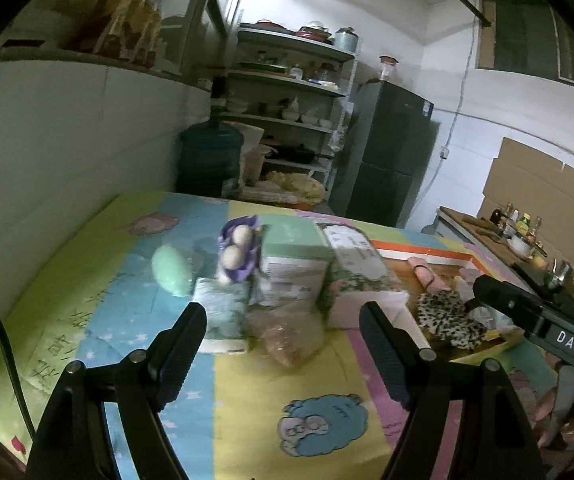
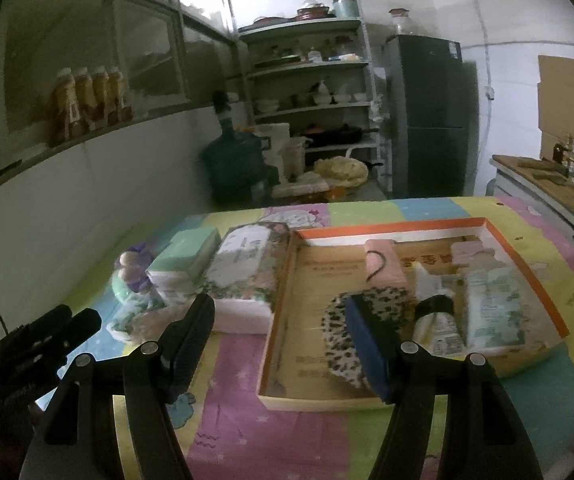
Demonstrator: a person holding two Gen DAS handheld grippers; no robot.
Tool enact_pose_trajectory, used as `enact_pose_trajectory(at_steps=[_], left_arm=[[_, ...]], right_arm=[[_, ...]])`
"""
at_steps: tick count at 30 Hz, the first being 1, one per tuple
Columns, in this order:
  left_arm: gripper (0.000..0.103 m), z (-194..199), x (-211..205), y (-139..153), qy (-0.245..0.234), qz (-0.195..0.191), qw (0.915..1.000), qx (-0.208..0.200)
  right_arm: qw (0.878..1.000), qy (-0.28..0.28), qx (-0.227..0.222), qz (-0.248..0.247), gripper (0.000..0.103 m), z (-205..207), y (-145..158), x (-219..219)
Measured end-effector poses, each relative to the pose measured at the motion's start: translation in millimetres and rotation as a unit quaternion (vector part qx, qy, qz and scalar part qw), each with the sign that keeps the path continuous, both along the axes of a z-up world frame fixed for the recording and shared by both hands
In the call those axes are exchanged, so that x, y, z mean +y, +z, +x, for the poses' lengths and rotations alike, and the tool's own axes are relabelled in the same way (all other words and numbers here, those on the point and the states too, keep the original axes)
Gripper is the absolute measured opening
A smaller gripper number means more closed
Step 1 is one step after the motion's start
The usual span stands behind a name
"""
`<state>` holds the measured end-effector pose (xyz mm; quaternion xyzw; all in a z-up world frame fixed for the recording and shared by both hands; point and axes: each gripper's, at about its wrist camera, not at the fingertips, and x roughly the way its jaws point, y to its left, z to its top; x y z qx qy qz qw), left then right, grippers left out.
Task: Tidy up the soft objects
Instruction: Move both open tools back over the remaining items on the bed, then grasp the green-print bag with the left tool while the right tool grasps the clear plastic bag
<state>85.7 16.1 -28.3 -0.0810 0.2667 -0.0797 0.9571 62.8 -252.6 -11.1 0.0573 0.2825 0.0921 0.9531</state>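
Note:
On a colourful cartoon mat lie several soft things. In the left wrist view these are a green oval cushion (image 1: 171,272), a purple toy with beige balls (image 1: 237,252), a green-topped tissue pack (image 1: 293,264), a floral tissue pack (image 1: 359,276), a small wipes pack (image 1: 223,312) and a clear bag (image 1: 287,336). My left gripper (image 1: 283,344) is open above the mat, just short of the clear bag. An orange-rimmed cardboard box (image 2: 407,224) holds a leopard-print cloth (image 2: 343,320), a pink item (image 2: 383,264), a tube (image 2: 435,320) and a pale pack (image 2: 491,304). My right gripper (image 2: 281,344) is open over the box's near left wall, holding nothing.
A white wall runs along the mat's left side. Behind the table stand a blue water jug (image 2: 235,164), metal shelves with dishes (image 2: 311,80) and a dark fridge (image 2: 431,120). A counter with bottles (image 2: 559,176) is at the right. The left gripper (image 2: 47,332) shows at the right wrist view's left edge.

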Motion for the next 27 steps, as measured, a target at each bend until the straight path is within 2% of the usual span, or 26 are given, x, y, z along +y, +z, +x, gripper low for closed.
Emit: enact_pose_trajectory(at_steps=[13, 25, 27], left_arm=[[0.078, -1, 39, -15, 0.040, -0.009, 0.9991, 0.014], [0.078, 5, 71, -24, 0.063, -0.019, 0.9976, 0.023], [0.078, 7, 75, -25, 0.064, -0.022, 0.9974, 0.025]], right_arm=[[0.998, 0.051, 0.028, -0.004, 0.069, 10, -19, 48], [0.988, 0.126, 0.083, 0.032, 0.069, 32, -53, 105], [0.987, 0.131, 0.092, 0.033, 0.075, 37, -57, 111]])
